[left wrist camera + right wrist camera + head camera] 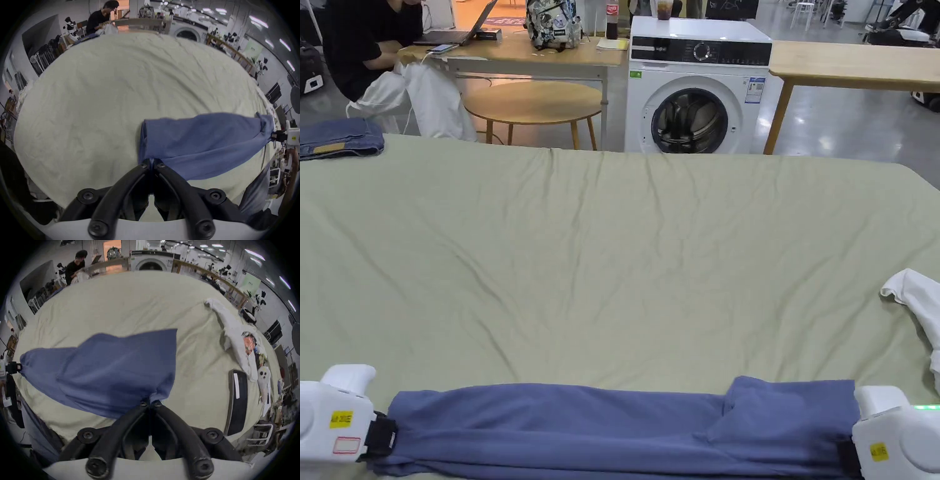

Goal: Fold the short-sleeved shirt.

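Head view: blue shirt (612,425) stretched along near edge of green-sheeted bed (612,250); left gripper (151,162) fingers pinching one end; right gripper (150,401) fingers pinching the other.

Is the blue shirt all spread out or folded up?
Folded: the blue shirt is a long doubled band, layers overlapping, pulled between the left gripper and right gripper.

Shirt (612,431) plain blue, no pattern. Bed sheet (612,262) pale olive green, plain. Grippers white-bodied with black jaws, yellow stickers: left gripper (151,162), right gripper (150,402). White garment (919,300) at right edge; folded denim-blue jeans (337,137) far left.
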Tool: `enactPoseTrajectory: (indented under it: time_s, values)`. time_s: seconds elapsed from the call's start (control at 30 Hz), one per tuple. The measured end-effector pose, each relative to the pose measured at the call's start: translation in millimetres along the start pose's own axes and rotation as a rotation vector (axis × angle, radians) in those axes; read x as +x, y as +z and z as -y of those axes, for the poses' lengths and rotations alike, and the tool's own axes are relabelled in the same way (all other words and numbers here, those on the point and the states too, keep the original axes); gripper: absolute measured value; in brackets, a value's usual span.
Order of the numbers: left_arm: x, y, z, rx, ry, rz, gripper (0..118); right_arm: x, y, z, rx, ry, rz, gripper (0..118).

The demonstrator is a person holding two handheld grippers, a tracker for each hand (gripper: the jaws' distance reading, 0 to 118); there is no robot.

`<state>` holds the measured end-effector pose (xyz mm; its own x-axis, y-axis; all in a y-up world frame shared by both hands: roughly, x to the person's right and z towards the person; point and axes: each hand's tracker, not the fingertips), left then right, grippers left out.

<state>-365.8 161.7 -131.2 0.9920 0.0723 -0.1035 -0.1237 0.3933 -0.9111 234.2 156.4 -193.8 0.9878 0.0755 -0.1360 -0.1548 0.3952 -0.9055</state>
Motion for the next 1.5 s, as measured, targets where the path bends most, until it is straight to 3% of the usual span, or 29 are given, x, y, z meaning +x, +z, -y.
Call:
enactPoseTrajectory:
  time_s: [0.27,0.37,0.4,0.43,0.47,0.53,0.73,0.9,1.0,1.07,1.1,1.13,1.17,1.23,1.4,1.5]
  values:
    - [6,-15,-4,-0.041,-0.017,-0.036,0,-6,-20,1,-0.041,0.021,0.039,0]
    - [3,-11,-6,-0.035,0.015,-0.024,0,-9,-13,1,-0.038,0.024,0.058,15]
    - [4,-7,-5,-0.028,0.025,-0.023,5,-11,-8,-1,-0.032,0.031,0.088,29]
    - [5,-3,-6,-0.016,0.033,-0.021,16,-11,-2,-3,-0.021,0.035,0.127,51]
    - [7,2,-7,0.007,0.039,-0.027,29,-10,5,-5,-0.002,0.035,0.158,61]
    - [11,13,-11,0.069,0.041,-0.059,48,-6,22,-9,0.070,-0.005,0.137,62]
    - [28,48,-32,0.292,0.049,-0.008,49,-21,70,-27,0.279,-0.045,0.123,62]
    - [54,66,-40,0.523,0.012,-0.018,49,-46,82,-36,0.543,-0.094,0.048,59]
    - [73,78,-32,0.712,-0.021,-0.047,49,-68,86,-38,0.662,-0.095,0.062,18]
    - [85,83,-29,0.783,-0.042,-0.082,43,-79,90,-39,0.716,-0.106,0.028,13]
    - [90,86,-26,0.828,-0.060,-0.097,35,-85,90,-40,0.747,-0.116,-0.001,8]
    - [96,88,-23,0.867,-0.076,-0.122,21,-90,91,-41,0.772,-0.119,-0.005,4]
    - [96,87,-25,0.897,-0.095,-0.150,10,-95,93,-41,0.803,-0.121,-0.004,4]
    - [102,91,-19,0.978,-0.112,-0.189,0,-103,97,-41,0.871,-0.127,-0.028,0]
    - [102,99,-11,1.035,-0.098,-0.186,0,-116,103,-41,0.985,-0.157,-0.064,0]
    - [92,100,-7,1.002,-0.090,-0.183,0,-124,106,-41,1.040,-0.135,-0.043,0]
